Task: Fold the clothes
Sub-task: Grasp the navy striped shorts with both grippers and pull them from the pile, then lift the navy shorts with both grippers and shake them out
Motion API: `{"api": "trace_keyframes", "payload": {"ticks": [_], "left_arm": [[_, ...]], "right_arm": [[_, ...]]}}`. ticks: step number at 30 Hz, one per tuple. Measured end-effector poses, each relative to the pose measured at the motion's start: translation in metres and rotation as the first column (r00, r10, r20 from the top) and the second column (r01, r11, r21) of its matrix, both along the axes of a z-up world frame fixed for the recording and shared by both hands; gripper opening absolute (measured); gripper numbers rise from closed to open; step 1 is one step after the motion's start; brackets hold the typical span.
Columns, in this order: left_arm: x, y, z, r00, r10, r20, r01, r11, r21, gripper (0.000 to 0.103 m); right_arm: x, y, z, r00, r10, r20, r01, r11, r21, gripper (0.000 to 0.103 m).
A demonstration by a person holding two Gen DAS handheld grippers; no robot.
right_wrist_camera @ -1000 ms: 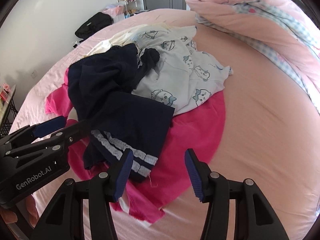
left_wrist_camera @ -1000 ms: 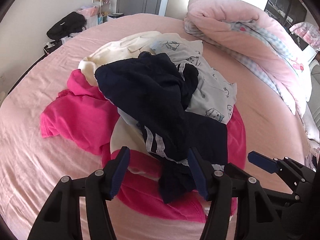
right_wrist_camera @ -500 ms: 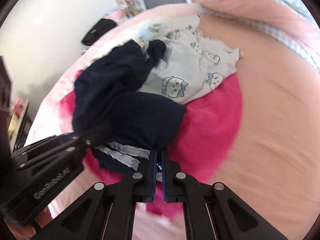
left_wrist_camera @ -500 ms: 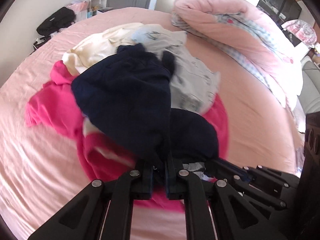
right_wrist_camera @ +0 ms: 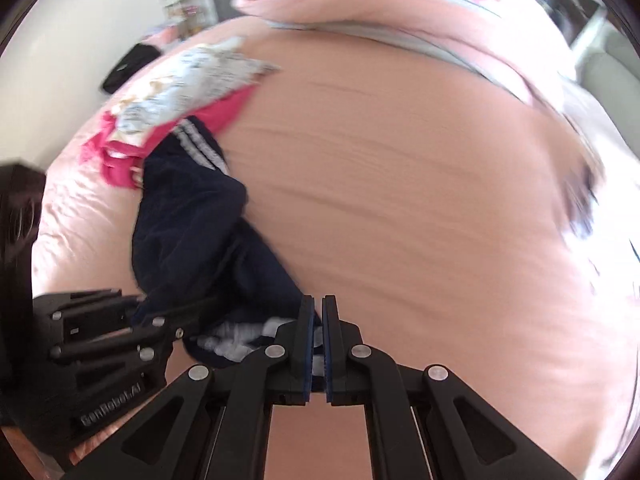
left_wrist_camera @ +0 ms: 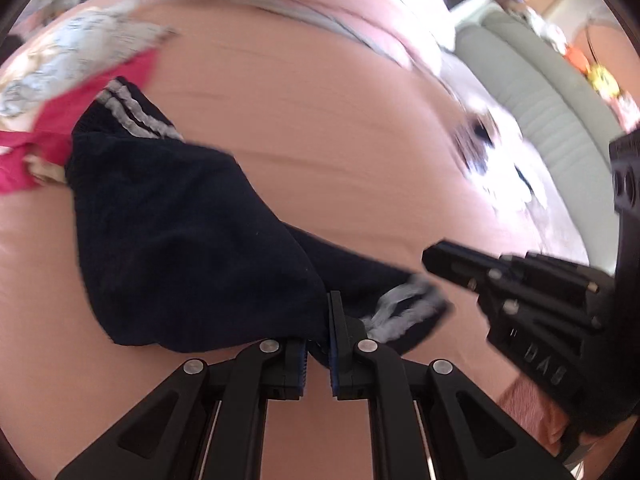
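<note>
1. Left gripper [left_wrist_camera: 318, 354]: nearest item in the left wrist view, at 6 o'clock. Jaws drawn almost together, pinching a fold of the navy garment [left_wrist_camera: 192, 240] between the blue pads.

2. Right gripper [right_wrist_camera: 316, 344]: at 6 o'clock in the right wrist view. Jaws fully closed on the garment's white-striped hem [right_wrist_camera: 240, 340], which bunches just to the 9 o'clock side of the pads. In the left wrist view this gripper sits at 3 to 4 o'clock, tip just beside the hem.

3. Navy garment: dark knit with pale stripe bands. It stretches from both grippers toward 10 o'clock, across the pink bedsheet [left_wrist_camera: 340, 152], with its far striped end [left_wrist_camera: 132, 112] touching the pile.

4. Clothes pile, 10 to 11 o'clock: magenta garment [left_wrist_camera: 60, 112] beneath a pale printed garment [left_wrist_camera: 80, 52]; blurred.

5. Pink quilt [right_wrist_camera: 400, 4]: rolled along the far edge of the bed, 12 to 1 o'clock.

6. Black bag [right_wrist_camera: 128, 66]: beyond the bed, 10 o'clock in the right wrist view.
</note>
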State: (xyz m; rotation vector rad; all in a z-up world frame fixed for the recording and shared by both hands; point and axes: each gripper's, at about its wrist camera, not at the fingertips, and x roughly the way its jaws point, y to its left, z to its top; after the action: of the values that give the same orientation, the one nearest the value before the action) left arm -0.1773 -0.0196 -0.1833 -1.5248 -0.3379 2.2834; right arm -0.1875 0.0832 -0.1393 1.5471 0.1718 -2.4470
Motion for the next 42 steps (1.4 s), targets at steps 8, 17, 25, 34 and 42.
{"api": "trace_keyframes", "payload": {"ticks": [8, 17, 25, 34, 42], "left_arm": [[0.056, 0.109, -0.009, 0.974, -0.222, 0.043, 0.222, 0.975, 0.021, 0.007], [0.057, -0.014, 0.014, 1.0, 0.015, 0.004, -0.015, 0.996, 0.085, 0.062], [0.035, -0.112, -0.021, 0.942, 0.329, 0.058, -0.322, 0.941, -0.108, 0.06], [0.036, -0.123, -0.044, 0.951, 0.301, 0.075, -0.296, 0.952, -0.073, 0.06], [0.041, -0.115, -0.046, 0.977, 0.21, 0.039, -0.21, 0.978, -0.012, 0.049]], "right_arm": [[0.062, 0.117, 0.013, 0.978, -0.203, 0.055, 0.208, 0.974, -0.089, 0.002], [0.089, 0.107, 0.01, 0.988, -0.143, 0.052, 0.148, 0.984, -0.096, 0.004], [0.104, 0.012, -0.03, 0.991, 0.119, 0.058, -0.109, 0.982, -0.153, 0.017], [0.078, -0.038, -0.068, 0.99, 0.141, 0.029, -0.142, 0.987, 0.074, 0.015], [0.093, 0.054, -0.038, 0.996, -0.082, -0.022, 0.083, 0.996, 0.031, 0.006]]}}
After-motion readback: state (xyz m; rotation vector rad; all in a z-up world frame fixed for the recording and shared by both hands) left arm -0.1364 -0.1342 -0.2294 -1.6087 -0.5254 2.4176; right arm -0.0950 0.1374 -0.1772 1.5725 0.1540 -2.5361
